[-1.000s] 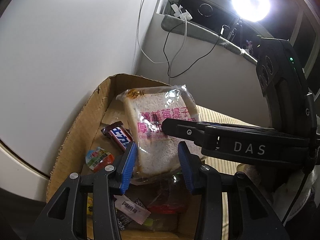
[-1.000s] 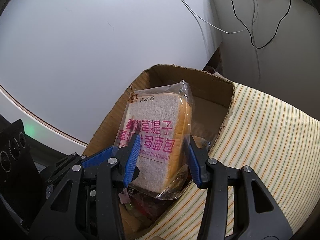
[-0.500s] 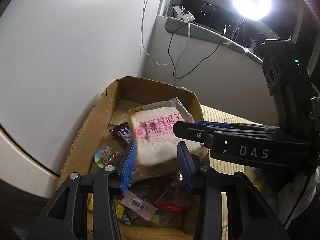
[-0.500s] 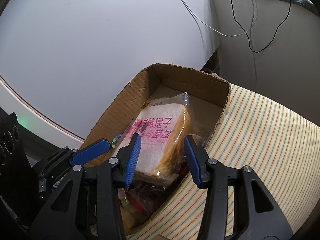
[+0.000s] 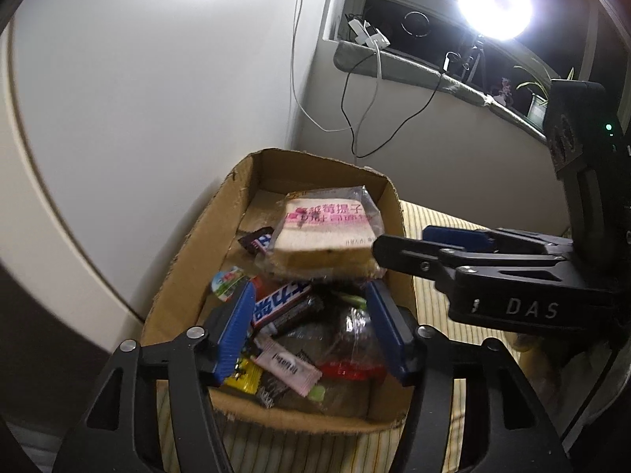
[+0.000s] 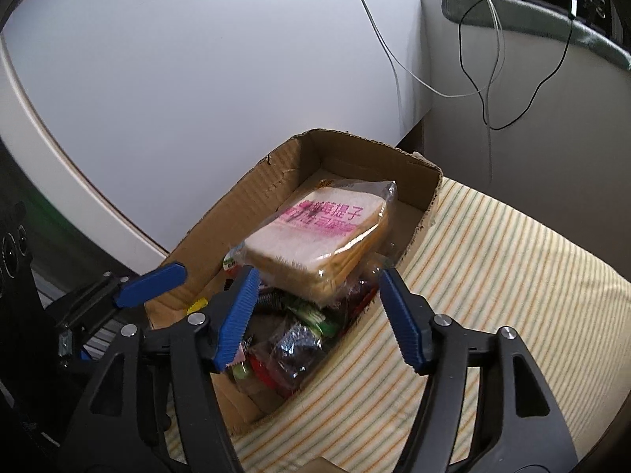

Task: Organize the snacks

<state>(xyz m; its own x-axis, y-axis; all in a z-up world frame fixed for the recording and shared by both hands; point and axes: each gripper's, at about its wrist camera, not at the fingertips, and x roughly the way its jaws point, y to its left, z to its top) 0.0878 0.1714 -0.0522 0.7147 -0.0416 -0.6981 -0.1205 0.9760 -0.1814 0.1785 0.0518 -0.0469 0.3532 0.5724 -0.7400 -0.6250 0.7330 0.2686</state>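
Bread pack (image 5: 325,236) atop snacks in cardboard box (image 5: 189,248), just ahead of your left gripper (image 5: 311,331) and right gripper (image 6: 315,315); both opening, nothing between.

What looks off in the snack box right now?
The wrapped bread slice sits tilted on top of the snack pile in the cardboard box, not flat. The box's left wall is torn and ragged along its rim. Both tools are opening with nothing between their pads.
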